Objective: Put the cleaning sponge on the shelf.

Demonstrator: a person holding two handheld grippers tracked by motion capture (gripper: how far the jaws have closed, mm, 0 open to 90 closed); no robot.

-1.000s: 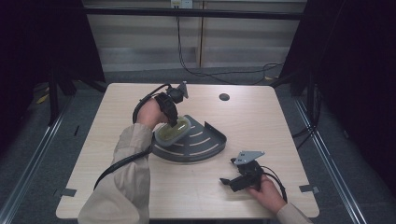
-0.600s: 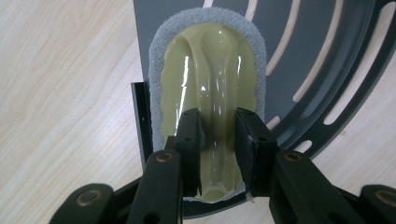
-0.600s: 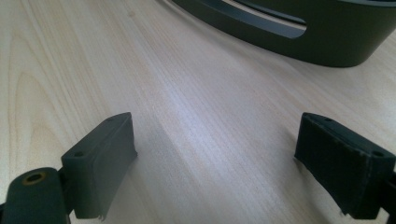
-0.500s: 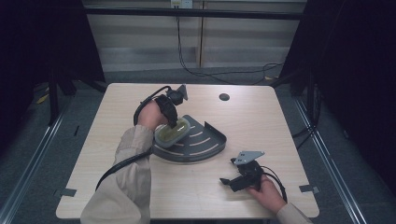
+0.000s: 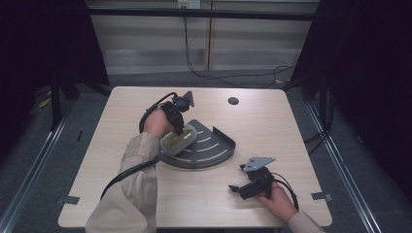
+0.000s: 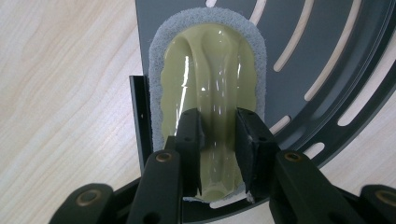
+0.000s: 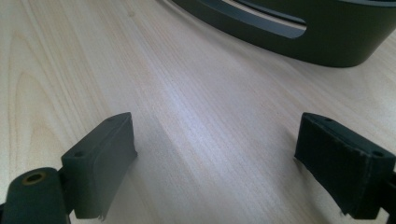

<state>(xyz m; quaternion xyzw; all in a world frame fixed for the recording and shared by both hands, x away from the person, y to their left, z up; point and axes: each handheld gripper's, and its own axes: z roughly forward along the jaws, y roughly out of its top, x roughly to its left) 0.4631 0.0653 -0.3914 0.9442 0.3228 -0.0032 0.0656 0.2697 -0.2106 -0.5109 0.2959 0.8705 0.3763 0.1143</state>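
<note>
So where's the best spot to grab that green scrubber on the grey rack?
Probably the raised ridge along the scrubber top, from above. It's narrow enough for jaws to straddle, while the pad lies flat on the rack. The left gripper pinches it there.

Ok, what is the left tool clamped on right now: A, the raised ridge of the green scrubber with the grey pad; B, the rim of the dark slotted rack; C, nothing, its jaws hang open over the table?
A: in the left gripper view the left tool pinches the central ridge of the green scrubber, which lies on the dark slotted rack.
</note>
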